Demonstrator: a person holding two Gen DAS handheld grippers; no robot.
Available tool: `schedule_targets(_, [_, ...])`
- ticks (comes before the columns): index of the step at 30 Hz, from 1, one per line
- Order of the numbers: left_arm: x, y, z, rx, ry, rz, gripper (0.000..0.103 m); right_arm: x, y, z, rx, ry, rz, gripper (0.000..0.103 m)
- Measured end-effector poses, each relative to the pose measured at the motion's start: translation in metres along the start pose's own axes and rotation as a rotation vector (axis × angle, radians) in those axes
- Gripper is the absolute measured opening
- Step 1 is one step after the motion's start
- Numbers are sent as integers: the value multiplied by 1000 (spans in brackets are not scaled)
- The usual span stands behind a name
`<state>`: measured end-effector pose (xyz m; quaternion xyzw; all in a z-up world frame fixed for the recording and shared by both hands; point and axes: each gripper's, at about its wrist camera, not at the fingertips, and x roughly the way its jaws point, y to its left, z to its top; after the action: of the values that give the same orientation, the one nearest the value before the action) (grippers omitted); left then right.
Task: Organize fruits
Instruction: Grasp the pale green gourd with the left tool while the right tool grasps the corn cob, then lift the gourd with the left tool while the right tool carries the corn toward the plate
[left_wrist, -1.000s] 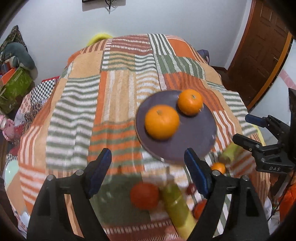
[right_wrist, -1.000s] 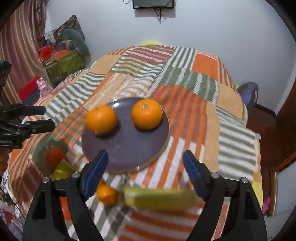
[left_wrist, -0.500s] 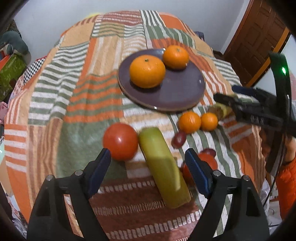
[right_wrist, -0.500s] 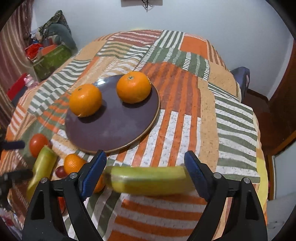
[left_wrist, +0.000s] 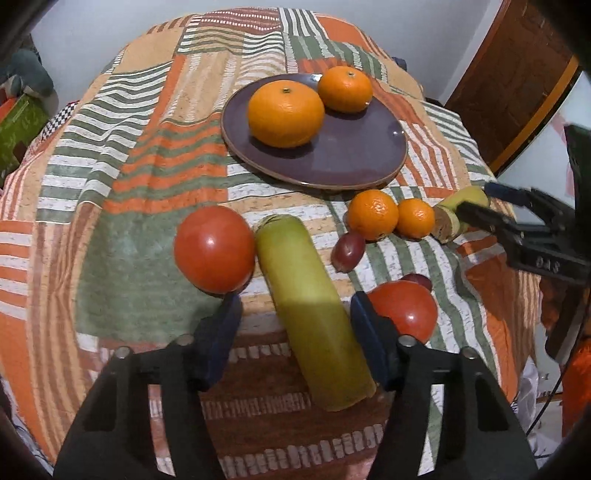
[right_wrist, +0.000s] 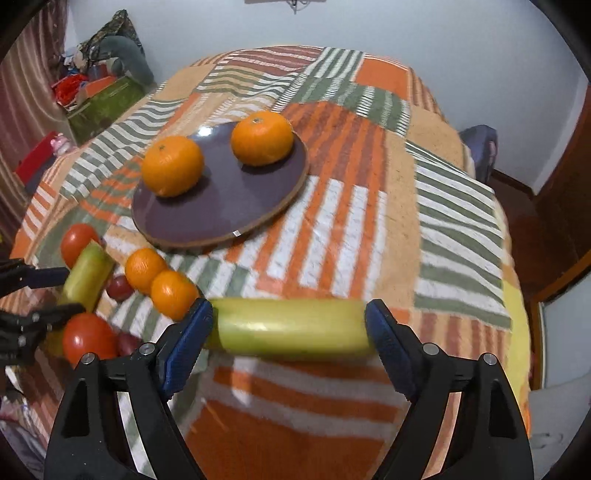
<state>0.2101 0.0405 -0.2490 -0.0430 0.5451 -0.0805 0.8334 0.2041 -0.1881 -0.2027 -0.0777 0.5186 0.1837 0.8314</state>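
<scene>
Round table (left_wrist: 122, 206), draped in an orange, green and white striped patchwork cloth (right_wrist: 369, 206). Dark purple plate (left_wrist: 354, 155) toward the middle, flat on the cloth. Nearer the edge, a loose spread: one tomato (left_wrist: 214, 254) touching a long yellow-green fruit (left_wrist: 310, 306), a second tomato (left_wrist: 406, 310) on that fruit's other side, two small oranges (left_wrist: 373, 214) side by side, a dark red grape (left_wrist: 347, 251) just beside them. Another yellow-green fruit (right_wrist: 291, 328) lying crosswise near the rim.
</scene>
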Motion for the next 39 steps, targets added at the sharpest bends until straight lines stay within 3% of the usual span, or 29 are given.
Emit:
schedule_targets(3, [2,-3,2,-4,2,-27,43,-7,-11,-11,59,16,-3,79])
schedule_targets(10, [2,0,1,-10,-11,-29,40,-16,-29,-12,171,16,53,81])
schedule_targets(15, [-7,5,-5,7,-22,-21,35,6,-13,-7,158,71,110,83])
schedule_targets(21, [-14,12,-14,25,-26,-6,34,12,-15,5,230,32,136,84])
schedule_targets(32, [5,4,-18,68,9,35,34,38,-26,31,301,25,64,89])
schedule_targets(37, [8,6,-16,53,14,20,34,51,-23,35,262,41,23,82])
schedule_targets(39, [9,5,-14,45,17,23,34,45,-23,32,217,34,24,70])
